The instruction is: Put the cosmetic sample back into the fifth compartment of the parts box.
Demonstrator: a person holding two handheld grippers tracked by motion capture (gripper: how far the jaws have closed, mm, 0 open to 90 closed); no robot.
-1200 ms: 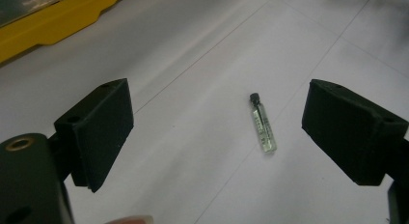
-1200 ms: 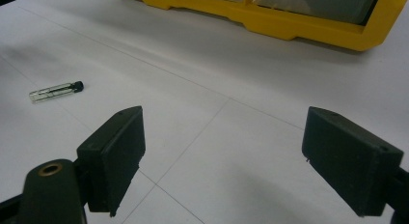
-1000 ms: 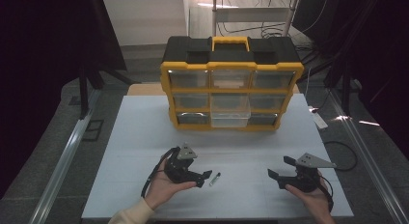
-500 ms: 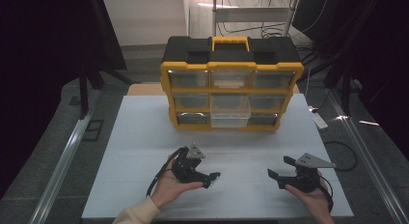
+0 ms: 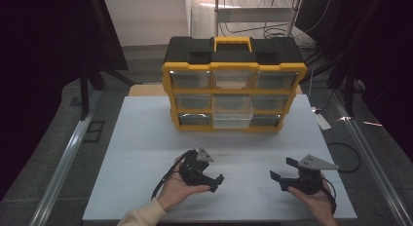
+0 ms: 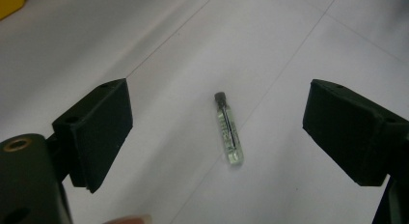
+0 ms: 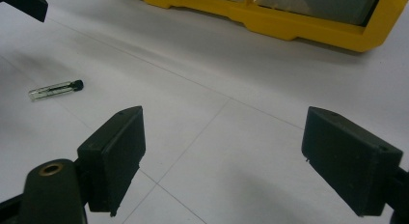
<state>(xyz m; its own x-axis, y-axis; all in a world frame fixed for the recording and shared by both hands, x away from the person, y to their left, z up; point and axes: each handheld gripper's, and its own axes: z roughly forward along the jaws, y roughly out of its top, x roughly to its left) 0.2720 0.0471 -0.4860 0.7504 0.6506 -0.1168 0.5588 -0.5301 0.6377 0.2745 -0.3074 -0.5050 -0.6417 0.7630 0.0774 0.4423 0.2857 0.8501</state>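
Note:
A small clear glass vial (image 6: 228, 134) with a dark cap lies flat on the white table (image 5: 146, 138). My left gripper (image 6: 219, 113) is open and hovers right over it, with the vial between the two jaws and touching neither. In the high view the left gripper (image 5: 216, 183) sits at the front centre-left and covers the vial. My right gripper (image 5: 282, 169) is open at the front right, with nothing between its jaws. From the right gripper (image 7: 234, 156) view, the vial (image 7: 55, 89) lies far to the left, beside a jaw tip of the left gripper (image 7: 24, 4).
A yellow and black drawer organizer (image 5: 234, 84) stands at the back middle of the table; its base (image 7: 299, 16) shows in the right gripper view. Its bottom middle clear drawer (image 5: 233, 120) sticks out slightly. Metal rails run along both table sides.
My left gripper has moved right and forward until its jaws straddle the vial, which it now covers in the high view. The right gripper has stayed still.

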